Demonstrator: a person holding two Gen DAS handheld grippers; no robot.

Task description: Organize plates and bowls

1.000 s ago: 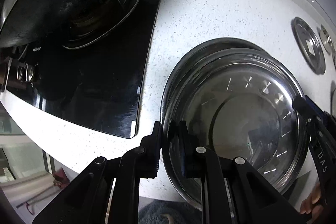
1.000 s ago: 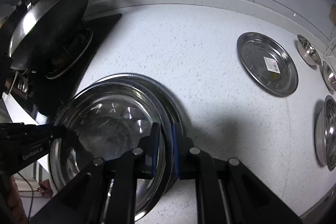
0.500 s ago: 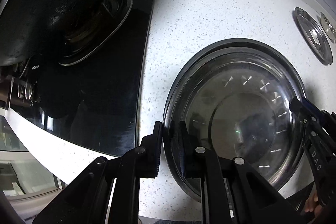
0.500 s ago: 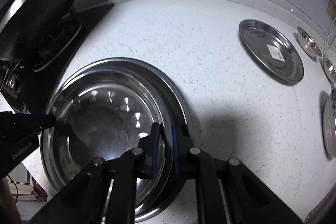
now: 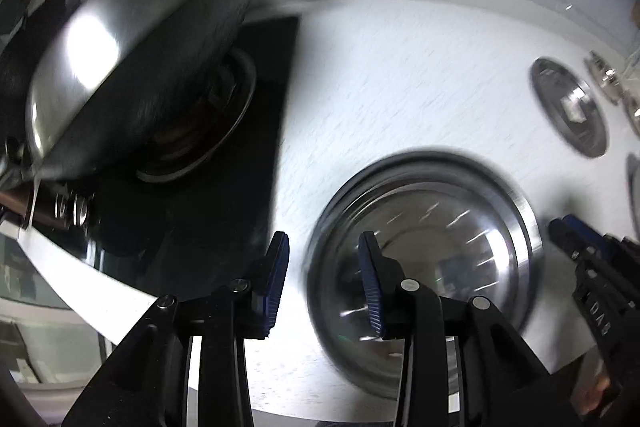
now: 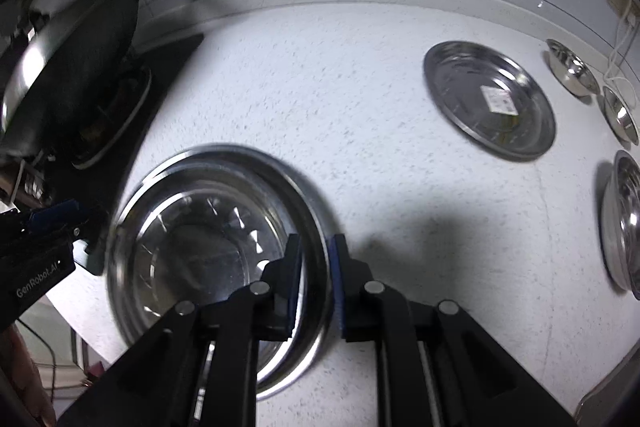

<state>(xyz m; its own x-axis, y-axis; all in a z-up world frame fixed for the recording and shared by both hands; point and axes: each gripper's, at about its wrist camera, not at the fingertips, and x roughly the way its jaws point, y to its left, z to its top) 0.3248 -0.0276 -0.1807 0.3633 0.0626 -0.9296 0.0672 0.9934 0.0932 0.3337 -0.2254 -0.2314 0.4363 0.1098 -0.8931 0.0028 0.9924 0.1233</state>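
A large steel bowl (image 6: 208, 243) sits nested in a wider steel bowl on the white counter near the front edge; it also shows in the left wrist view (image 5: 432, 247). My left gripper (image 5: 322, 279) is open, its jaws straddling the bowl's left rim without touching it. My right gripper (image 6: 314, 275) is partly open around the bowl's right rim, the rim in the gap between its jaws. A flat steel plate (image 6: 490, 99) with a sticker lies to the right at the back.
A black wok (image 5: 132, 59) sits on the black hob (image 5: 224, 155) at the left. Small steel bowls (image 6: 572, 73) stand at the far right by the wall, and another steel bowl (image 6: 624, 223) lies at the right edge.
The stacked bowls have come down onto the counter. My left gripper opened and let go of the rim. My right gripper has loosened on the right rim. Both have drawn back slightly.
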